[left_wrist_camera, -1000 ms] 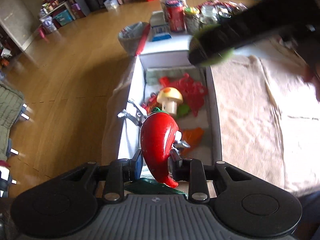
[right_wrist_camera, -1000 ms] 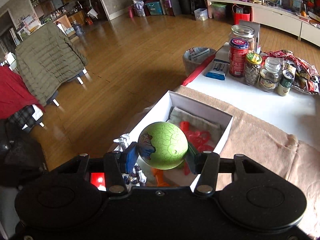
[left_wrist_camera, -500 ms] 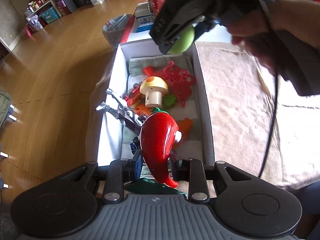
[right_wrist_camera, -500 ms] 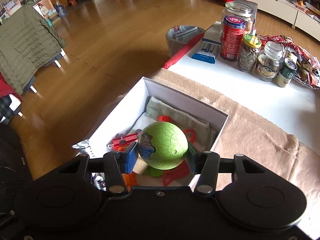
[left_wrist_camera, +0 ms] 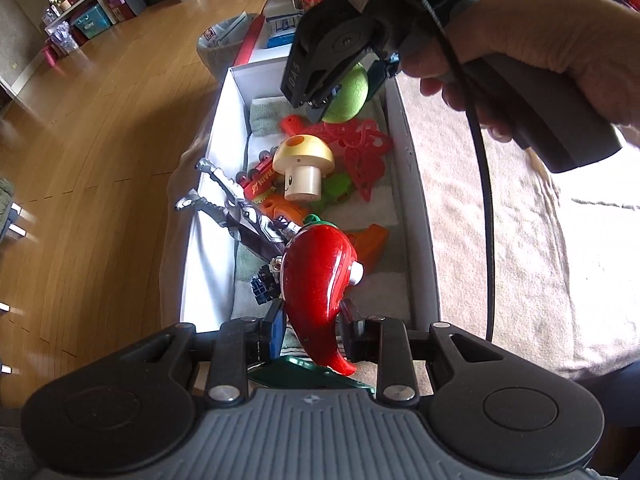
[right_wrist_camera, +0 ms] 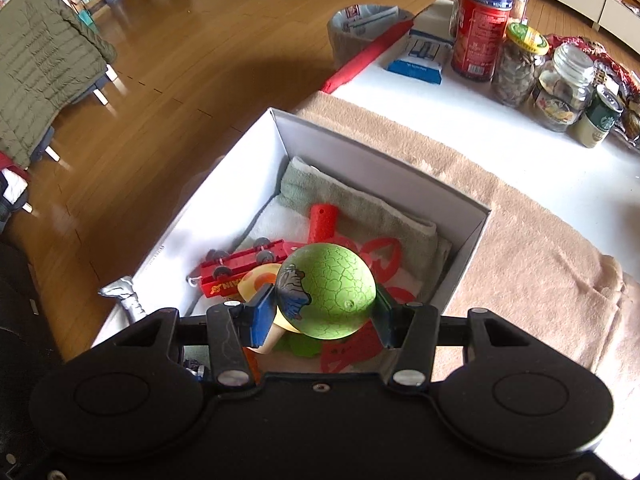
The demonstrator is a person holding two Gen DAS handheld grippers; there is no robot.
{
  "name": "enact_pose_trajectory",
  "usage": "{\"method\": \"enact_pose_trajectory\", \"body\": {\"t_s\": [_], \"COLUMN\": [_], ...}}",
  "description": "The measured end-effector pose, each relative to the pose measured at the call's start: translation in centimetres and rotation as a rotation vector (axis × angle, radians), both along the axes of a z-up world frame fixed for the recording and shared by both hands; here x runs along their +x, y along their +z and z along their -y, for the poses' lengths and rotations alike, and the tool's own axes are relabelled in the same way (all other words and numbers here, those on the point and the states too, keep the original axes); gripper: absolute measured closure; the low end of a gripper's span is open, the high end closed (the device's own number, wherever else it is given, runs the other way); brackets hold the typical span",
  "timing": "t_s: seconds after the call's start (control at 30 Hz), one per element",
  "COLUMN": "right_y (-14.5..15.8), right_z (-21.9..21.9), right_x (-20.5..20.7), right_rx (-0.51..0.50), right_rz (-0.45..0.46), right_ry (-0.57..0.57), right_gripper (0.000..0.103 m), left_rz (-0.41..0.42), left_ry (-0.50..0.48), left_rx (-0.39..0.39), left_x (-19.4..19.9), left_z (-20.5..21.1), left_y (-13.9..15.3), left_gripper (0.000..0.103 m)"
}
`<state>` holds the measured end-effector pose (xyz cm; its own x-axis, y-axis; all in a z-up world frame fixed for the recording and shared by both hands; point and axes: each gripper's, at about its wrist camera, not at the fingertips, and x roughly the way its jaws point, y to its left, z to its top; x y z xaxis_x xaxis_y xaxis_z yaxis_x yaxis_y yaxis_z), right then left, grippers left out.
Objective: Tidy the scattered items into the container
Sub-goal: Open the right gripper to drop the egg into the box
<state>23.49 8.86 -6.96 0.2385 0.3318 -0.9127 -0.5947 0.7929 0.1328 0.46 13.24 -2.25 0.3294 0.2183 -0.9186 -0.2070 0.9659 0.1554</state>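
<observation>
The left tool (left_wrist_camera: 312, 330) is clamping a glossy red chili toy (left_wrist_camera: 318, 276) at lower centre, over the white box (left_wrist_camera: 416, 216). At upper centre, the right tool (right_wrist_camera: 322, 316) is gripping a cracked-pattern green egg (right_wrist_camera: 328, 292) above the toys. Both seem due for lowering and release.

**Black tools, blue pads, bare skin**

The left tool (left_wrist_camera: 312, 330) has a ribbed grey housing, two round black lobes, silver screws on its finger bars and a blue pad on one finger. The right tool (right_wrist_camera: 322, 316) is matte black with the same lobes, silver screws and a blue pad. Seen from the left wrist, the right hand (left_wrist_camera: 532, 40) is bare-skinned, a black cable (left_wrist_camera: 482, 184) hanging below it.
</observation>
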Motion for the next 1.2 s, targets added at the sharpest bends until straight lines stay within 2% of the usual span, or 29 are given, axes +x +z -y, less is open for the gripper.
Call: {"method": "enact_pose_trajectory", "body": {"t_s": [0.23,0.5,0.77,0.9,1.1,1.2], "right_y": [-1.1,0.5,4.3,5.1,2.8,0.7], "right_z": [0.3,1.5,6.2,9.9,15.9,17.9], "right_x": [0.3,-0.5,-3.9,-6.6,-10.4,-11.2], "right_rx": [0.023,0.113,0.258,0.294,0.306,0.272], "right_rz": [-0.017,0.004,0.096,0.163,0.202,0.174], "right_ry": [-0.005,0.001,0.037,0.052,0.003,-0.039], "right_gripper": [0.050,0.050,0.050,0.042,0.040,0.039], "left_rz": [-0.004,-0.012,-0.013,-0.008,-0.012,-0.008], "left_ry": [0.006,0.010,0.005,0.011,0.028,0.043], "left_rx": [-0.009,-0.014,-0.007,-0.008,0.005,0.017], "left_x": [0.4,0.7,1.3,1.8,3.3,4.5], "left_z": [-0.4,-0.6,-0.1,0.0,-0.1,-0.3], "left_y": [-0.4,-0.9,-1.0,-0.8,-0.9,-0.9], "left_gripper": [0.074,0.074,0.074,0.074,0.074,0.074]}}
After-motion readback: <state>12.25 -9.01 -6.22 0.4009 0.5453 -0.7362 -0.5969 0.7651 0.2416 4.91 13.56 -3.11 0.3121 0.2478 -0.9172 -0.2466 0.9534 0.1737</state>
